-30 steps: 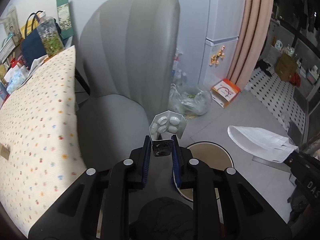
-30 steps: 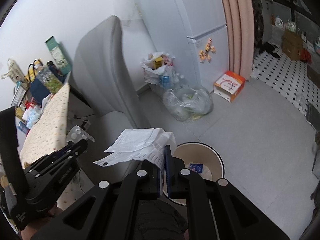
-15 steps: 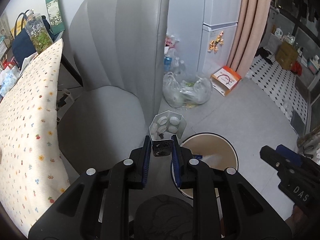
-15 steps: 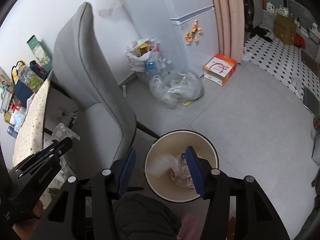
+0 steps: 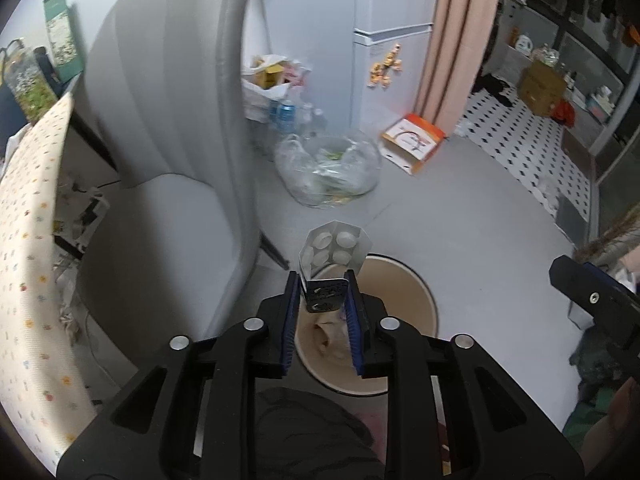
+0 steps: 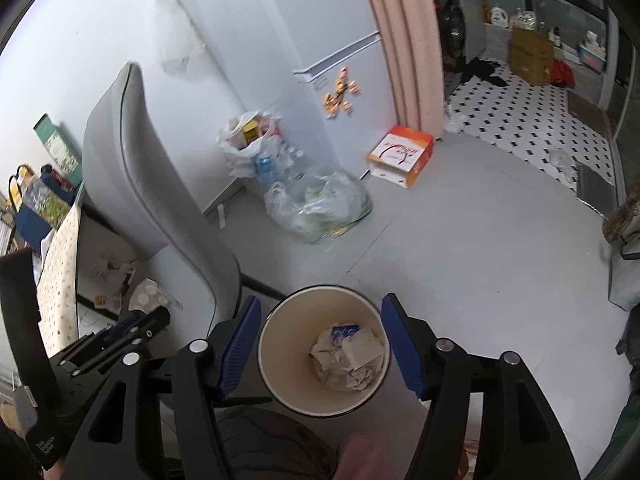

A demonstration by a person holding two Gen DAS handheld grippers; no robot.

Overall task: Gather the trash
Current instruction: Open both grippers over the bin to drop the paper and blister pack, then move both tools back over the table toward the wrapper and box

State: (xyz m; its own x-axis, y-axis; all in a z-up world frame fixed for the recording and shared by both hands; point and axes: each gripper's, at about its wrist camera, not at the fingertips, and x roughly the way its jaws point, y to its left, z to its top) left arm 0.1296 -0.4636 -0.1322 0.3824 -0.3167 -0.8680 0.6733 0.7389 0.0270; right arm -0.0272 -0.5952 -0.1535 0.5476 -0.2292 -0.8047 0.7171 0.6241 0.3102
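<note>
- Presently, in the left wrist view, the left gripper (image 5: 323, 292) is seen pointing down over the near rim of the waste bin (image 5: 430, 300).
- A silver blister pack (image 5: 334, 246) stands upright between its blue pads (image 5: 291, 312); the jaws are opening, yet the pack's dark lower end is still seen lodged between the pads and has not dropped.
- Crumpled paper (image 5: 326, 332) is visible inside the bin, directly beneath the pack.
- The right gripper (image 5: 592, 300) is noted at the right edge, beside the bin; its jaw state cannot be told from this view.
- A grey chair (image 5: 172, 152) stands to the left of the bin, and a clear bag of rubbish (image 5: 328, 172) lies on the floor beyond it.
- In the right wrist view, the right gripper (image 6: 322, 342) is seen with its jaws wide apart and opening further; nothing is held between them.
- The waste bin (image 6: 280, 380) is framed between the two fingers, below them, with crumpled paper (image 6: 348, 360) and a small blue packet (image 6: 345, 331) lying at its bottom.
- The left gripper (image 6: 140, 320) is recorded at the lower left with the blister pack (image 6: 150, 296) at its tip, beside the chair (image 6: 160, 200).
- An orange-and-white box (image 6: 400, 156) lies on the floor by the pink curtain (image 6: 404, 40).
</note>
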